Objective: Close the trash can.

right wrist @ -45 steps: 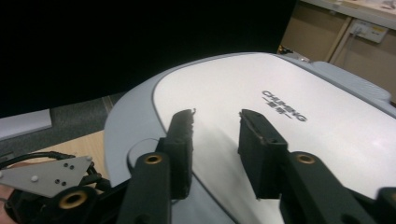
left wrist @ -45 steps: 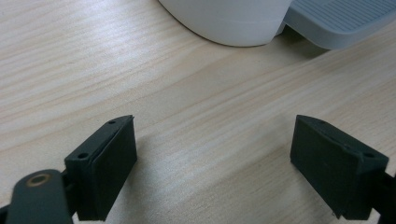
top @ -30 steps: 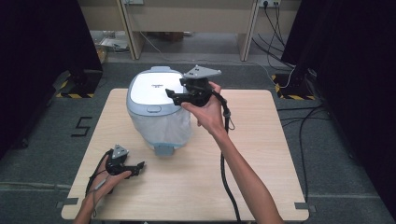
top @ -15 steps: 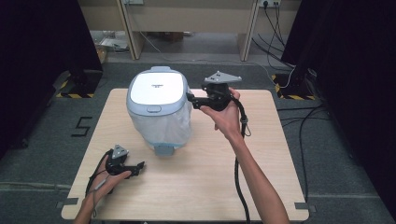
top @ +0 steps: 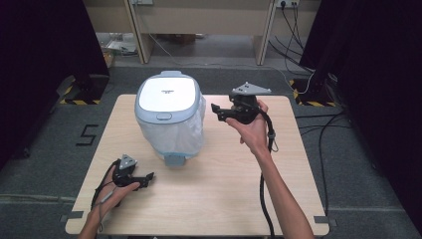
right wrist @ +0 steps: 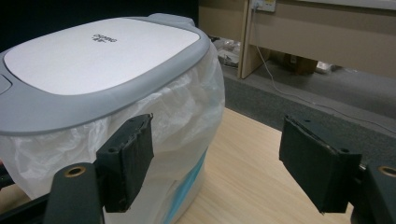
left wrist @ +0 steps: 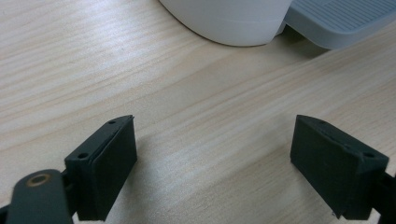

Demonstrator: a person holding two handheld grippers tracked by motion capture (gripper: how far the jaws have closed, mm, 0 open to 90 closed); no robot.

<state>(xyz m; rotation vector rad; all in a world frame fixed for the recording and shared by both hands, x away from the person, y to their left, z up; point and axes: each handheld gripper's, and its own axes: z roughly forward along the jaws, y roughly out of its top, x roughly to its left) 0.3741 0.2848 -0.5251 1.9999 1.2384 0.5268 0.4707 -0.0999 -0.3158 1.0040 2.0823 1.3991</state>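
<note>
the bin's lid [top: 167, 94] sits shut, the right gripper [top: 217, 110] just beside it, jaws just opening and empty, the left gripper [top: 148, 178] gaping idle.

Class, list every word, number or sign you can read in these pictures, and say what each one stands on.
"5": dark numeral on the grey floor, left of the table.
Small dark logo on the white lid of the pedal bin: too small and turned away to read.
Yellow and black hazard stripes on the floor: a sign, no words.
</note>
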